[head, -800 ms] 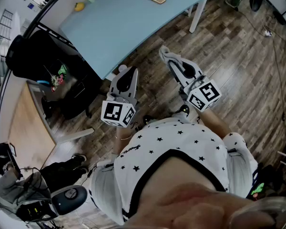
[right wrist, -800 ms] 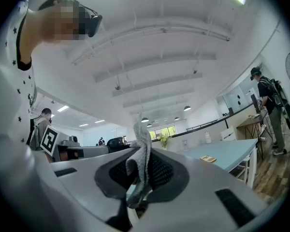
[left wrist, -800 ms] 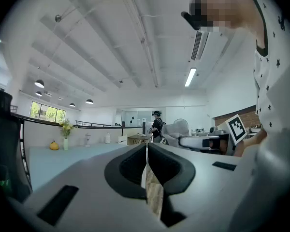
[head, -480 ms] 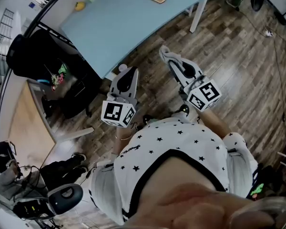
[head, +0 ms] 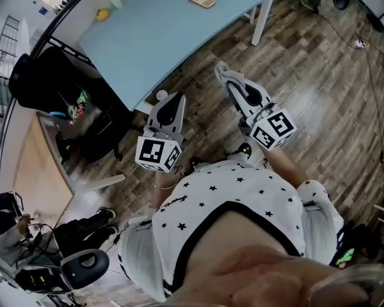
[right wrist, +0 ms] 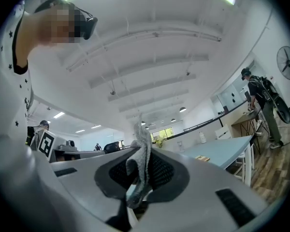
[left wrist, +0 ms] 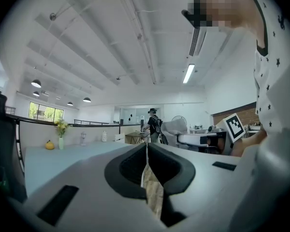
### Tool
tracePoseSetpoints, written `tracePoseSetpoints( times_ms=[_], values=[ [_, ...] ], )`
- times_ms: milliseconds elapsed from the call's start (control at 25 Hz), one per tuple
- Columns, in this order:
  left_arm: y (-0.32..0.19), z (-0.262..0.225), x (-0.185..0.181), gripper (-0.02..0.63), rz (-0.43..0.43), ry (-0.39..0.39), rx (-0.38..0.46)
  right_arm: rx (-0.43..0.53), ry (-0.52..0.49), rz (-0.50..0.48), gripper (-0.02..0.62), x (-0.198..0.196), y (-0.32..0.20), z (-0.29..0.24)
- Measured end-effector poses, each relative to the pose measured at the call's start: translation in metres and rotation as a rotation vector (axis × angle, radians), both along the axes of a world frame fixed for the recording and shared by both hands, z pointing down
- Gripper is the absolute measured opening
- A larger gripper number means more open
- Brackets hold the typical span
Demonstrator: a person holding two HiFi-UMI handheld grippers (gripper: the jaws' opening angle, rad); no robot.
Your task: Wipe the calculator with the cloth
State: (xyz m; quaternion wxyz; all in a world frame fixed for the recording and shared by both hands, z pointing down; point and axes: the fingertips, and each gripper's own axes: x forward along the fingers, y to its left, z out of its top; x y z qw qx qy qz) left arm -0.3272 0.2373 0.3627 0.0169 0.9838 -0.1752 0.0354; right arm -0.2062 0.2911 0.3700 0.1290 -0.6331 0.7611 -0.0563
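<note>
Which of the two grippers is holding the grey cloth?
The right gripper: the cloth is pinched between its jaws. The left gripper has its jaws shut, without cloth.

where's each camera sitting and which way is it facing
Head view: on the person's head, steeply down at the white star-print shirt, left gripper, right gripper, wooden floor.
Left gripper view: rides that gripper, along its shut jaws toward the light blue table; shirt at right.
Right gripper view: rides that gripper, along jaws pinching a grey cloth; shirt at left.
Shared: the table, in all three.
</note>
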Motion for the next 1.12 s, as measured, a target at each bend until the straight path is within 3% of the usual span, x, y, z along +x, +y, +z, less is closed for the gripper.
tracePoseSetpoints(
  times_ms=[680,1120],
  values=[
    [0.043,0.003,0.101,0.035,0.034,-0.001,0.001,0.039,-0.017,0.004,0.037,0.096,0.04,-0.001],
    [0.063,0.002,0.133,0.035,0.041,-0.024,0.024,0.026,-0.032,-0.001,0.037,0.126,0.063,0.007]
  ],
)
